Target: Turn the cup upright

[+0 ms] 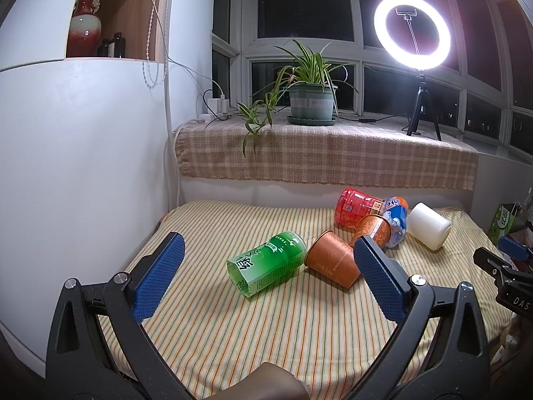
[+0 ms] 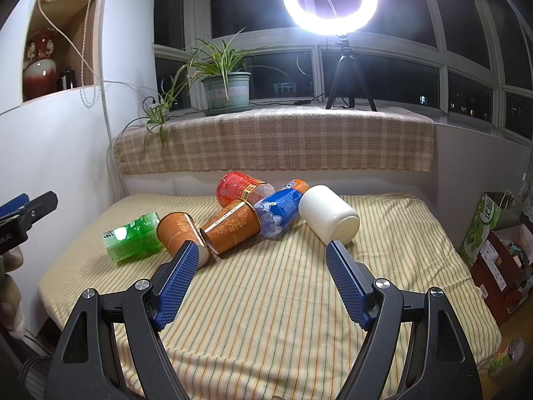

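Observation:
Several cups lie on their sides on the striped cloth (image 1: 266,333). A green cup (image 1: 266,268) lies nearest my left gripper (image 1: 269,260), which is open and empty just in front of it. Next to it lie two orange paper cups (image 1: 329,263) (image 1: 374,228), a red cup (image 1: 356,206), a blue-orange cup (image 1: 396,220) and a white cup (image 1: 429,225). In the right wrist view my right gripper (image 2: 263,250) is open and empty, in front of the orange cups (image 2: 176,231) (image 2: 233,228), the blue-orange cup (image 2: 278,211) and the white cup (image 2: 328,215); the green cup (image 2: 133,241) lies at the left.
A sill with a checked cloth (image 1: 326,156) holds a potted plant (image 1: 311,100) and a ring light on a tripod (image 1: 413,30). A white cabinet (image 1: 76,166) stands at the left. Boxes and a green bag (image 2: 479,226) stand at the right.

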### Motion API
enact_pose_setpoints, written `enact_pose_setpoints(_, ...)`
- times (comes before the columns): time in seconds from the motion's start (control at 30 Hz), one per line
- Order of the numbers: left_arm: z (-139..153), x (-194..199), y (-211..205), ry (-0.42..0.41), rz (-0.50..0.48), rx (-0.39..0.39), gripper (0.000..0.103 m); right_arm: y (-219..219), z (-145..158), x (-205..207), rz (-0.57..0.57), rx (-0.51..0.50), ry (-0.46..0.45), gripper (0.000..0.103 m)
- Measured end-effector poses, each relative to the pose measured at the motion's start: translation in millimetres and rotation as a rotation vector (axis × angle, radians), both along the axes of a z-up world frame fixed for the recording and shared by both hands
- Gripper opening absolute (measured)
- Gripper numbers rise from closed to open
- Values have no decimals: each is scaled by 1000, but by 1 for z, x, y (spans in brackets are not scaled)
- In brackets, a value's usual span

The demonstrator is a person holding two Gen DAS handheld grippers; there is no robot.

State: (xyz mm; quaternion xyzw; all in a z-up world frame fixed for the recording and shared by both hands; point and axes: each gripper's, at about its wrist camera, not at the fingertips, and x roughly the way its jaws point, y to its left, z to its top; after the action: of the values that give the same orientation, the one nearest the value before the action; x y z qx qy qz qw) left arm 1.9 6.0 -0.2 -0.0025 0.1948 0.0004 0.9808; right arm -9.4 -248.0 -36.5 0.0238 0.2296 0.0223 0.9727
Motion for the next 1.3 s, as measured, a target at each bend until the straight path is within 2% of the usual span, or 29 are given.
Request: enact_pose_setpoints(1.3, 1, 1, 2, -1, 1, 0, 103, 8, 0, 3, 17, -3, 2, 79)
